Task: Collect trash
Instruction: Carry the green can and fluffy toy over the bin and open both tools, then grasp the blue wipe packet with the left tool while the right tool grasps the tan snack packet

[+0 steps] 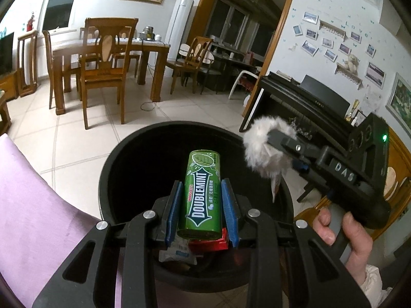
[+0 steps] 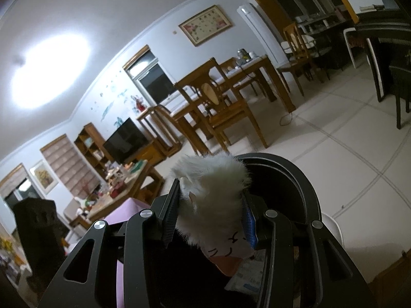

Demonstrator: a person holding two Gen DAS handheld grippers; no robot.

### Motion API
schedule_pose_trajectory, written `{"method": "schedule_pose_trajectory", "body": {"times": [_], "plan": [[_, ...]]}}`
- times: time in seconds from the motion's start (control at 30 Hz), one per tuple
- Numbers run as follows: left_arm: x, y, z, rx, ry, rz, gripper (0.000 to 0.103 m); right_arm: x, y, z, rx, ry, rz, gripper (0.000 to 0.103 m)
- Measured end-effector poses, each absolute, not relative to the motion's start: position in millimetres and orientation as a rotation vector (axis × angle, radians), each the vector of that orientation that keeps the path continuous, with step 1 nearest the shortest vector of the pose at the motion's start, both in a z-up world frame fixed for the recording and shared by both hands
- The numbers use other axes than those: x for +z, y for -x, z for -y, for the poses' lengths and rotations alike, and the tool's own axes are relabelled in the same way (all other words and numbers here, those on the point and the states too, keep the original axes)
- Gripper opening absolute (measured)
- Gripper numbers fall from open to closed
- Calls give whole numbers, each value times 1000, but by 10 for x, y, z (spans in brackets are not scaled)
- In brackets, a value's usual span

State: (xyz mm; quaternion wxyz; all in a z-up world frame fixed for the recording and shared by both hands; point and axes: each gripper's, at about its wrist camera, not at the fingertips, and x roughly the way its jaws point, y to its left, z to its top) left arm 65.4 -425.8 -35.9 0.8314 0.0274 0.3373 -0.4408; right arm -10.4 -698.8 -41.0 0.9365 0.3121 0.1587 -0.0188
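Green Doublemint gum canister [image 1: 201,195], pinched in our left gripper [image 1: 201,197], hangs over round black trash bin [image 1: 110,169]; right gripper [image 2: 209,205] clamps white fluffy plush toy [image 2: 213,192] at bin's rim. Risk: w/ release off-centre, toy lands outside.

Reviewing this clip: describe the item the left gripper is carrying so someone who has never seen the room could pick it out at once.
Find the round black trash bin on the tiled floor. Above its opening, the left gripper holds a green Doublemint container between blue-padded jaws. It is smooth, lettered and green, unlike the fluffy white item in the right gripper beside it.
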Motion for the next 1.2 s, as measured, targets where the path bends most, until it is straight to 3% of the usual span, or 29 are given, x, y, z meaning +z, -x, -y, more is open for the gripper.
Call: {"method": "schedule_pose_trajectory", "body": {"times": [0.33, 0.43, 0.57, 0.63, 0.7, 0.8, 1.0, 1.1, 1.2], "plan": [[-398, -707, 4268, -926, -52, -748, 30, -475, 62, 6952, -35, -649, -338, 45], [-402, -705, 4270, -928, -58, -744, 30, -457, 36, 6923, -30, -642, -346, 51], [-394, -712, 4247, -916, -64, -749, 32, -420, 86, 6892, -50, -642, -313, 74], [-366, -718, 4196, -912, -44, -754, 34, -407, 121, 6887, -50, -645, -298, 81], [-327, -710, 4131, -911, -21, -746, 43, -386, 151, 6853, -55, -640, -292, 90], [-245, -679, 3991, -886, 4, -711, 68, -355, 187, 6793, -56, -627, -293, 90], [-129, -627, 3706, -868, 45, -681, 70, -294, 232, 6602, -43, -602, -308, 93], [-97, -583, 3516, -839, 53, -669, 81, -220, 213, 6460, -25, -579, -319, 93], [-58, -555, 3252, -799, 58, -647, 81, -170, 186, 6327, -2, -555, -331, 93]]}}
